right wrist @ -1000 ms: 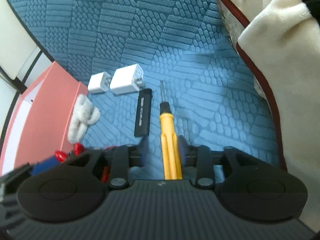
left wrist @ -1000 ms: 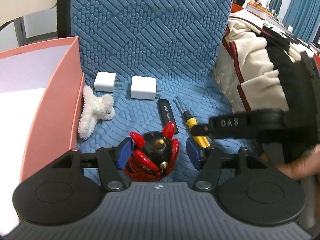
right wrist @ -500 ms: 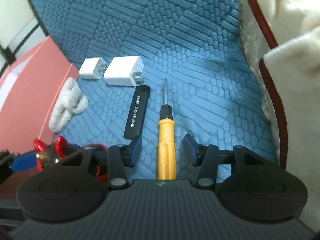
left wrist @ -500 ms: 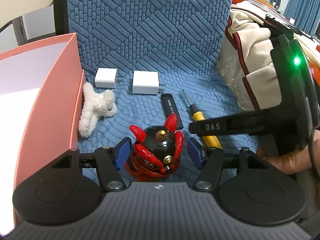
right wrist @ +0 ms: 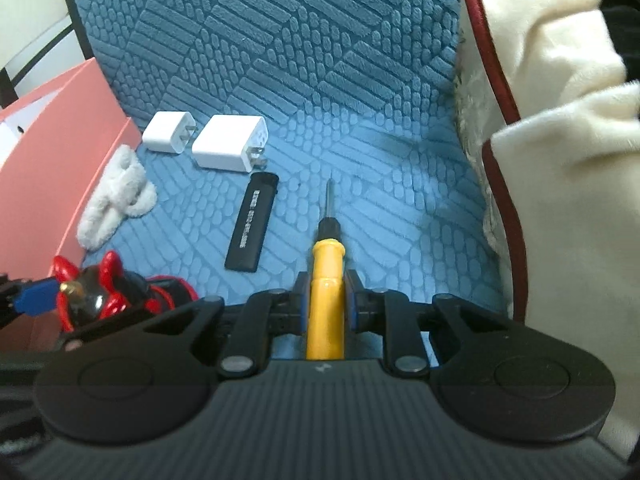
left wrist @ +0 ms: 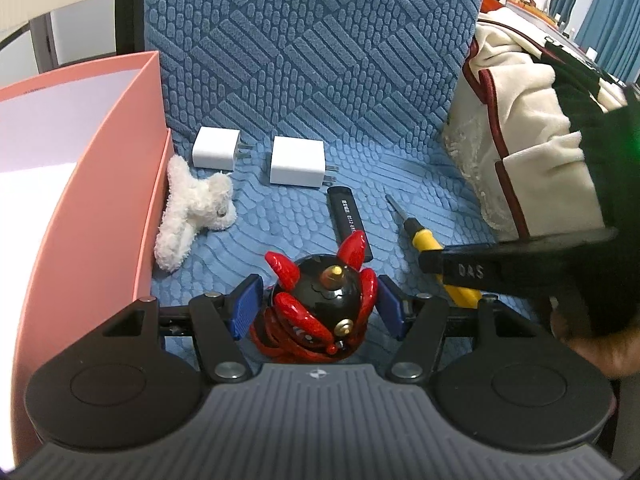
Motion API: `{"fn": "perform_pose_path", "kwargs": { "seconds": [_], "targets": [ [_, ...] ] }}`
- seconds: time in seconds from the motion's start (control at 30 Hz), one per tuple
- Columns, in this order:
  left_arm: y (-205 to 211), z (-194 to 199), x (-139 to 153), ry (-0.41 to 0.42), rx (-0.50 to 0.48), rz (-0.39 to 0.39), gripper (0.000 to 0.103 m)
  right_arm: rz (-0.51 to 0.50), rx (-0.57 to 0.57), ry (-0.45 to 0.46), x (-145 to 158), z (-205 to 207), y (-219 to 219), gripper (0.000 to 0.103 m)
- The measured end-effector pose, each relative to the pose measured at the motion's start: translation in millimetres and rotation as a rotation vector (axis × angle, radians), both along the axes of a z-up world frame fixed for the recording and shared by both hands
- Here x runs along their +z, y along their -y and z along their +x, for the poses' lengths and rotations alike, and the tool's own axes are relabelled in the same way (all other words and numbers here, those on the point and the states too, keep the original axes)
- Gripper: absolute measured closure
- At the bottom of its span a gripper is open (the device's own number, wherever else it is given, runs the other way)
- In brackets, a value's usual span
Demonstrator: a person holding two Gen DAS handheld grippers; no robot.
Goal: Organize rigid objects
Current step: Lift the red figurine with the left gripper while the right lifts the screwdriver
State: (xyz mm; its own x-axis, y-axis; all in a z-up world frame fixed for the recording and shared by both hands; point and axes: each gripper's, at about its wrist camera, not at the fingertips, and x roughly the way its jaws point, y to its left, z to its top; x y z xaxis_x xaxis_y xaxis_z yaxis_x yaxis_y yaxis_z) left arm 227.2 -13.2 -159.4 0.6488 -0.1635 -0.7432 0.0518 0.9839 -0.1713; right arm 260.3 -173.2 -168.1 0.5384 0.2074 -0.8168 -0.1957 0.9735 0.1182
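Note:
A red and black round toy figure (left wrist: 320, 312) sits on the blue seat between the open fingers of my left gripper (left wrist: 316, 308); small gaps show on both sides. It also shows in the right wrist view (right wrist: 92, 292). My right gripper (right wrist: 326, 300) is shut on the yellow handle of a screwdriver (right wrist: 326, 276), whose tip points away along the seat. The screwdriver also shows in the left wrist view (left wrist: 424, 240), partly hidden by the right gripper's body. A black lighter (left wrist: 348, 220) lies between the toy and the screwdriver.
A pink box (left wrist: 92, 208) stands at the left. Two white chargers (left wrist: 214, 148) (left wrist: 296, 162) lie near the seat back. A white plush toy (left wrist: 192, 208) lies against the box. A cream garment with dark red trim (right wrist: 552, 160) is piled at the right.
My right gripper's fingers have closed onto the screwdriver's yellow handle. My left gripper stays open around the toy figure and has shifted only slightly.

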Motion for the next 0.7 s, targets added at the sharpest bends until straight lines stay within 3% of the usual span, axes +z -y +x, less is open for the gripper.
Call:
{"fn": "perform_pose_path", "kwargs": {
  "seconds": [0.17, 0.27, 0.7],
  "targets": [
    [5.2, 6.8, -1.1, 0.002, -0.020, 0.046, 0.036, 0.032, -0.019, -0.008, 3.1, -10.9, 0.9, 0.082],
    [3.9, 9.7, -2.4, -0.006, -0.021, 0.022, 0.041, 0.057, -0.036, -0.024, 2.5, -12.5, 1.9, 0.082],
    [-15.2, -4.2, 13.9, -0.009, 0.017, -0.061, 0.044, 0.112, -0.065, -0.015, 14.4, -53.3, 0.8, 0.082]
  ]
}}
